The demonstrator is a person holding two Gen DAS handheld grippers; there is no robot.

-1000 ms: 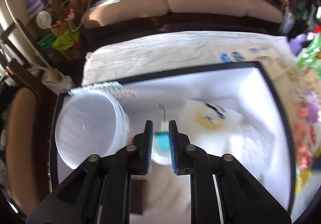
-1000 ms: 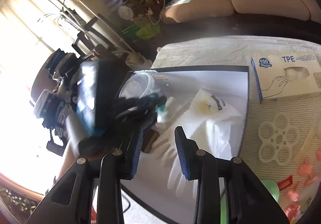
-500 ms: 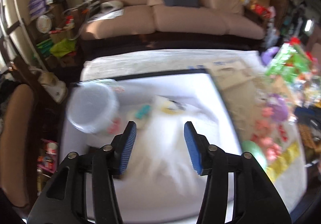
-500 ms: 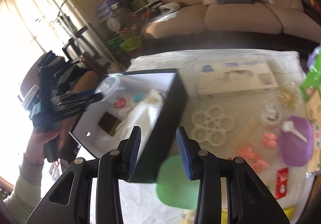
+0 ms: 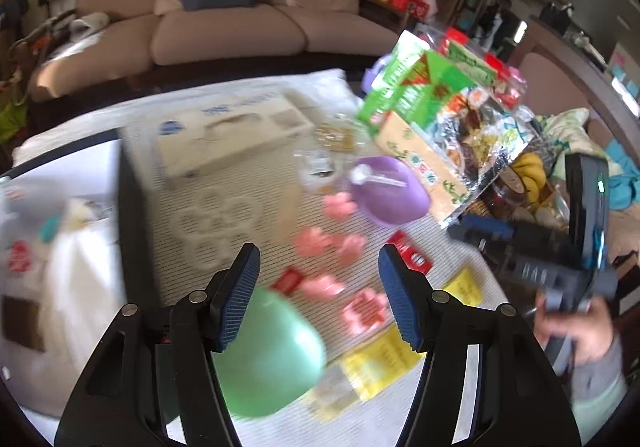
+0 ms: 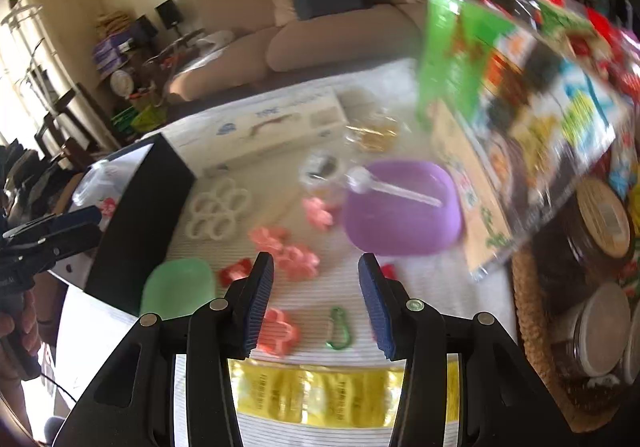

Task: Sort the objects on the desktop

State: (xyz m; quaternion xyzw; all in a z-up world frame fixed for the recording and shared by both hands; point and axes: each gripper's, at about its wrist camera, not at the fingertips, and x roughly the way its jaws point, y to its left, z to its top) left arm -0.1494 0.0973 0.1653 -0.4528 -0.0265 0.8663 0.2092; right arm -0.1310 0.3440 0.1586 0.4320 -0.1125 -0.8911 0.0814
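Note:
My left gripper is open and empty above the striped mat, over several pink flower-shaped cutters and a green lid. My right gripper is open and empty above a pink cutter and a green carabiner. A purple bowl holds a clear plastic spoon. The black-walled storage box with white items inside stands at the left. The right gripper also shows at the right of the left wrist view.
A glove box lies at the back. A white flower ring mould, red packets and yellow sachets lie on the mat. Snack bags and jars crowd the right side.
My left gripper let go of the small teal item inside the box, opened wide and swung right over the mat. My right gripper also swung right, away from the box.

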